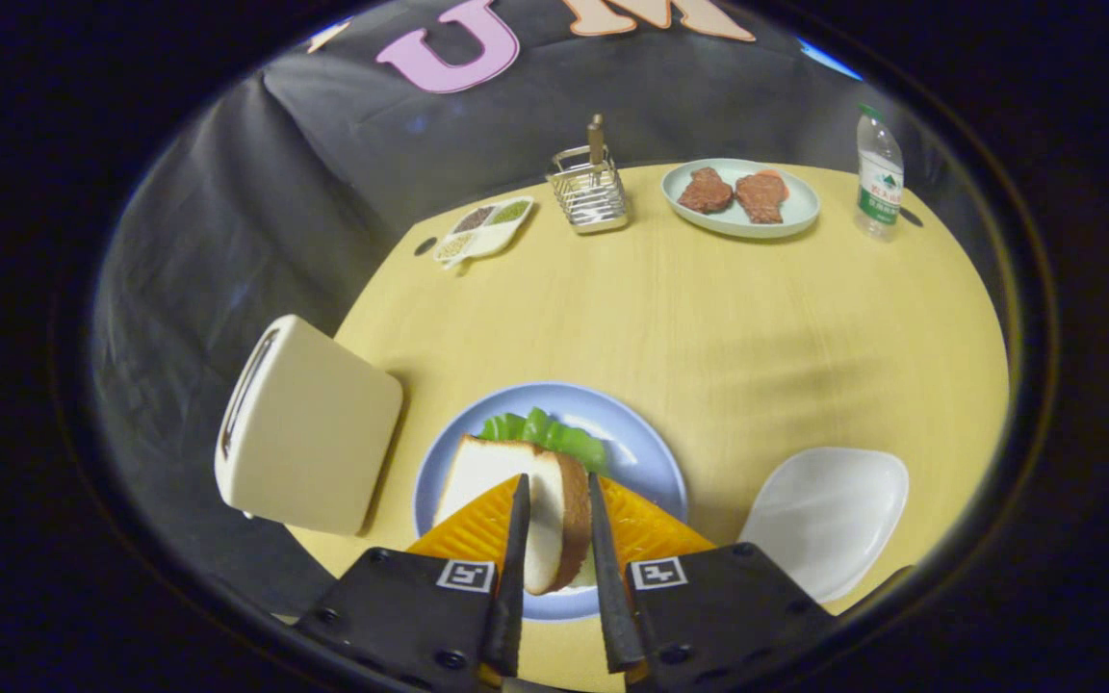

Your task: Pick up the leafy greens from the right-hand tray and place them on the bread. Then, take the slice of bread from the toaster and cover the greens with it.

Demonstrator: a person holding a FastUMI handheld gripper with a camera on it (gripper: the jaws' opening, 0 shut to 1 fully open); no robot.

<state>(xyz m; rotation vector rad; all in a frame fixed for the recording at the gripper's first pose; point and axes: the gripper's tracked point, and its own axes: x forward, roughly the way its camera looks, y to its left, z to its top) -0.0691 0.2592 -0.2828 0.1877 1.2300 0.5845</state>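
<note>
Gripper (554,496) grips a slice of bread (526,500) between both fingers, jaws narrowed to the slice's thickness, held tilted over the blue plate (646,457). Leafy greens (545,433) lie on that plate just beyond the bread; toaster (309,428) stands left of the plate, white tray (829,515) right.

Bread slice (526,515) pinched in the gripper (554,491) hides most of the leafy greens (545,433) and the blue plate's (646,452) middle; the toaster's (309,428) slot shows as a sliver, and the divided dish's (482,231) contents are too small to tell
</note>
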